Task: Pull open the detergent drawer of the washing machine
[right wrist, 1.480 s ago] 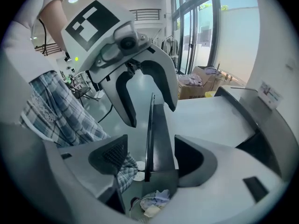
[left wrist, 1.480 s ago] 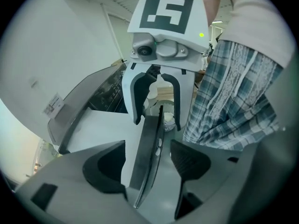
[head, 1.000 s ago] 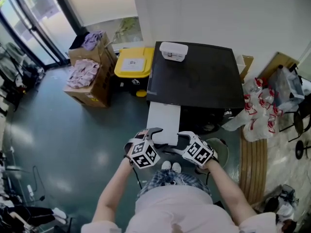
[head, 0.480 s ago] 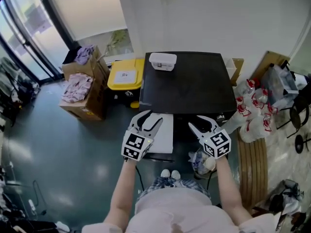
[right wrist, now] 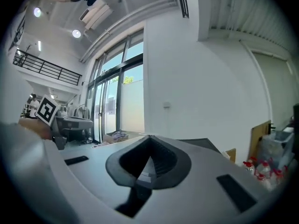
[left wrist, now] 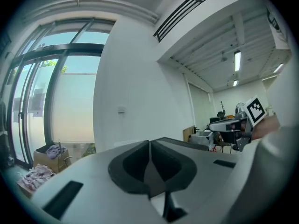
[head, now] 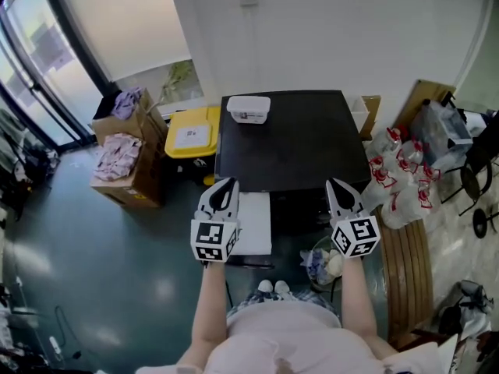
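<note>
I see my left gripper (left wrist: 149, 146) with jaws just closed, empty; white wall (left wrist: 140, 92) ahead, right gripper (left wrist: 225, 124) to its right.

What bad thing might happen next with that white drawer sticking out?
1. The white drawer seems to stick out of the black washing machine, just ahead of the person's feet. A knee might bump it.
2. The left gripper and right gripper have just been closing on nothing. Lowered carelessly, the left one might knock the drawer.
3. The laundry bundle on the floor might trip a sideways step.
</note>
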A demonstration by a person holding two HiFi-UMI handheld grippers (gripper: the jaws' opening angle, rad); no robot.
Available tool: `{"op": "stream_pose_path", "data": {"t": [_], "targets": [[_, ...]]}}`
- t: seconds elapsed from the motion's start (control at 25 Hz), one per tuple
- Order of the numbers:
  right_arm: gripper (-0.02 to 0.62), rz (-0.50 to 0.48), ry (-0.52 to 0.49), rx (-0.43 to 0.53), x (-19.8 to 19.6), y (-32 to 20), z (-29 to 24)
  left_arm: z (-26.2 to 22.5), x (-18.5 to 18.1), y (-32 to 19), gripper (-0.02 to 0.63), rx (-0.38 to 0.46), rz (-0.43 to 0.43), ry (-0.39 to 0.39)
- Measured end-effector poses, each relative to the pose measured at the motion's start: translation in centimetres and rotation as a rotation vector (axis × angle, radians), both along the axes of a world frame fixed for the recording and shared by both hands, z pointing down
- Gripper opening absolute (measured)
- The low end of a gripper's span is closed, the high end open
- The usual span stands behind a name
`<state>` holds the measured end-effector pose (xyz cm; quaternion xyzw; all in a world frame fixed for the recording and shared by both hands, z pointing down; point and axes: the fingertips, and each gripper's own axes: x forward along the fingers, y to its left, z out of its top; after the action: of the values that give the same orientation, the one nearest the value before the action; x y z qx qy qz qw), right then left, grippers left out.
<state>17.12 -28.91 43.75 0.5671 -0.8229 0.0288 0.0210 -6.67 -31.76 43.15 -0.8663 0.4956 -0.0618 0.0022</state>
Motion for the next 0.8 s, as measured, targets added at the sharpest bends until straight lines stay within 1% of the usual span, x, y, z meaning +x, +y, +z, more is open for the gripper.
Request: {"op": "stream_pose_path", "data": {"t": [0.32, 0.56, 0.8], "targets": [[0.017, 0.079, -0.029, 0.037, 2.8, 0.1, -0.4, 1.3, -0.4, -0.3, 0.026, -0.033, -0.029, 0.028], [0.014, 0.138, 0.006, 0.051, 4.1, -0.1, -0.3, 1.9, -0.2, -0.4, 0.026, -0.048, -0.024, 0.031], [0.014, 0.143, 0.014, 0.038, 4.1, -0.6, -0.2, 1.7, -0.1, -1.0, 0.026, -0.053, -0.017, 0.026]]}}
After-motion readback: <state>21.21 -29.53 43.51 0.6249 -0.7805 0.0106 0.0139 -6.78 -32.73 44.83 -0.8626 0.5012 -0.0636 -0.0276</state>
